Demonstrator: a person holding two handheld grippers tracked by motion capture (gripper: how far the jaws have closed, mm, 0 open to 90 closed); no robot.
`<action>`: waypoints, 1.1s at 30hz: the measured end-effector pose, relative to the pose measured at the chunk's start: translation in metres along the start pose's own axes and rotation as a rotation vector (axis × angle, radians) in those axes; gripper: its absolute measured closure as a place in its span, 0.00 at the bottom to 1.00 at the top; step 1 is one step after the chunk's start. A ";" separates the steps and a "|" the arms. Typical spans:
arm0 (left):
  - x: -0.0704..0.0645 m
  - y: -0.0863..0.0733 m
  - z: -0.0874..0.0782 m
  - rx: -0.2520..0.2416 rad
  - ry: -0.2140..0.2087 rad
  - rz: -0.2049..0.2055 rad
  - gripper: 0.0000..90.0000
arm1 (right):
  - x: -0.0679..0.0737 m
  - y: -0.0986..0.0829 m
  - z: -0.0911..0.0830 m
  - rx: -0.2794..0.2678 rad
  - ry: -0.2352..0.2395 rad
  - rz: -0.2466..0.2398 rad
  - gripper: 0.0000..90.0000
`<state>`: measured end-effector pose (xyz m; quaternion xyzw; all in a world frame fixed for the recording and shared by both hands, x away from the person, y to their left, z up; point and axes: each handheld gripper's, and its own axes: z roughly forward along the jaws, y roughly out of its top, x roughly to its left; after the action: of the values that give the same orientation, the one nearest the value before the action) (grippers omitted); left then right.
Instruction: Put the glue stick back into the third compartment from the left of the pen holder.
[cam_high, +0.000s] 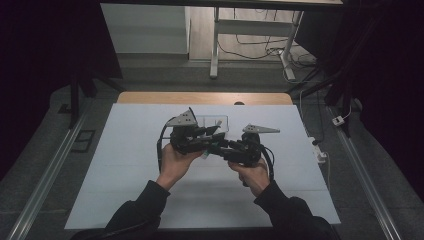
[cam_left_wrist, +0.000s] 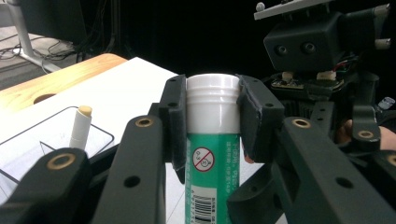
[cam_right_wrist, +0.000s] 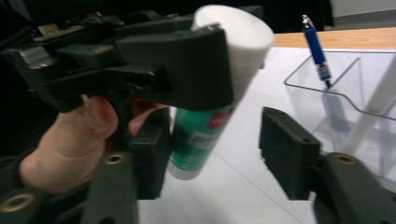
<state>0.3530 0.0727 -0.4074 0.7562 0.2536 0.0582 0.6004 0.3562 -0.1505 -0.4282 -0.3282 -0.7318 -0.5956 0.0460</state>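
Green glue stick (cam_left_wrist: 211, 154) — left gripper (cam_left_wrist: 210, 100) clamped

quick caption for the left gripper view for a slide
Left gripper clamps the white cap of a green glue stick; a clear organizer with a lip balm sits behind.

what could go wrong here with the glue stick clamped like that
The left gripper grips the green glue stick only around its white cap, so the body might pull loose and drop. The right gripper has its jaws open around the tube; closing off-centre could twist it askew. The clear organizer with a blue pen stands close and could be knocked.
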 end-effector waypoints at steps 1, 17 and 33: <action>0.000 0.000 0.000 -0.001 -0.002 0.000 0.72 | 0.000 0.000 0.000 0.002 0.007 0.000 0.56; -0.002 -0.002 -0.007 0.022 0.043 0.083 0.53 | -0.005 0.003 -0.001 0.032 -0.007 0.035 0.73; -0.004 -0.028 -0.048 0.134 0.169 0.057 0.20 | -0.031 0.018 -0.024 -0.009 -0.171 -0.048 0.73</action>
<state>0.3219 0.1166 -0.4195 0.7938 0.2851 0.1219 0.5232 0.3823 -0.1839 -0.4204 -0.3602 -0.7379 -0.5698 -0.0325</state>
